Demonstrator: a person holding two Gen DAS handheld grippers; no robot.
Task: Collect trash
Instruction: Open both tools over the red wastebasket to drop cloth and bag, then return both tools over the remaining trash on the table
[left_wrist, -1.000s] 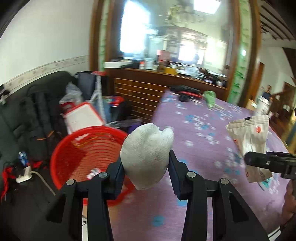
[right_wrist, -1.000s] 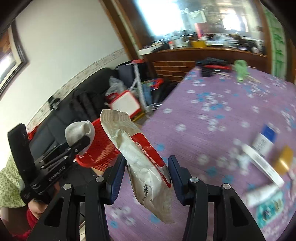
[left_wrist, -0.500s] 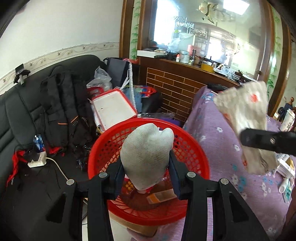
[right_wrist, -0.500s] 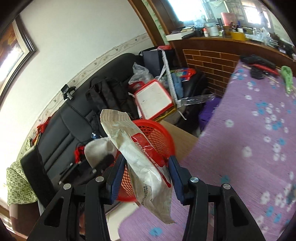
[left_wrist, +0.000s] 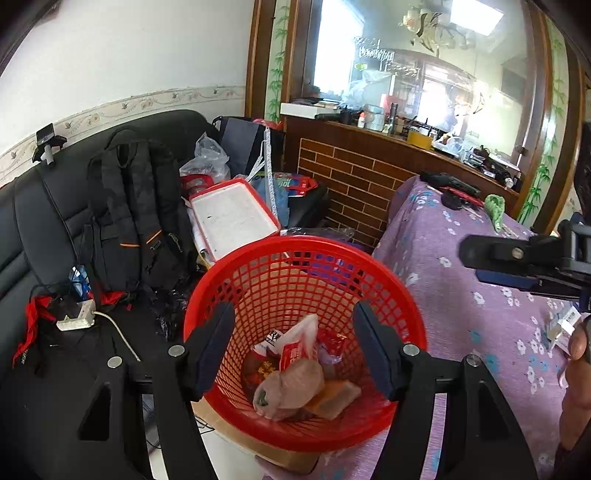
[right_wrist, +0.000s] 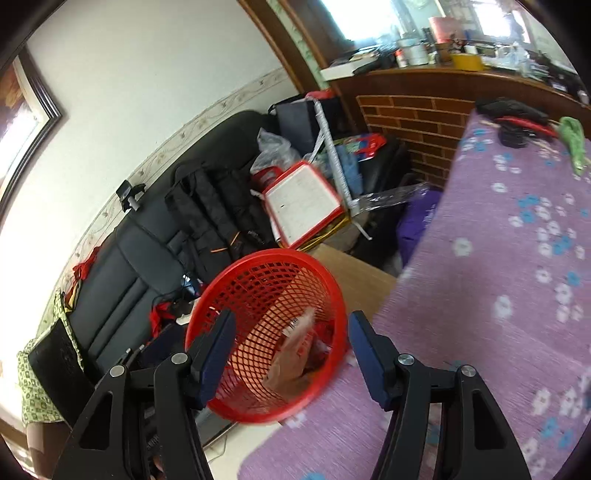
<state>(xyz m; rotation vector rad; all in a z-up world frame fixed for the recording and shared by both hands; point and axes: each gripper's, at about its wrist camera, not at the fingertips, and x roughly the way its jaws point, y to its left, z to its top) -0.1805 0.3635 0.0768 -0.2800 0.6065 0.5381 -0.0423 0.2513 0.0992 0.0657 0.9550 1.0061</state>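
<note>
A red mesh basket (left_wrist: 280, 266) stands beside the purple flowered table. In it lie the grey-white wad (left_wrist: 291, 387), the white-and-red snack bag (left_wrist: 299, 350) and other wrappers. My left gripper (left_wrist: 295, 347) is open and empty right above the basket. My right gripper (right_wrist: 288, 350) is open and empty over the basket (right_wrist: 258, 273); it also shows in the left wrist view (left_wrist: 517, 258) at the right. The dropped trash (right_wrist: 291, 362) shows blurred inside the basket.
The purple flowered tablecloth (left_wrist: 461, 302) has small items at its right edge (left_wrist: 561, 325) and a green object (left_wrist: 495, 206) with black things at the far end. A black sofa (left_wrist: 48, 236) holds a backpack (left_wrist: 136, 214) and a red-rimmed white box (left_wrist: 232, 218). A brick-faced counter (left_wrist: 354, 173) stands behind.
Both grippers opened over the basket. The grey-white wad left the left gripper and the snack bag left the right gripper; both now lie in the basket.
</note>
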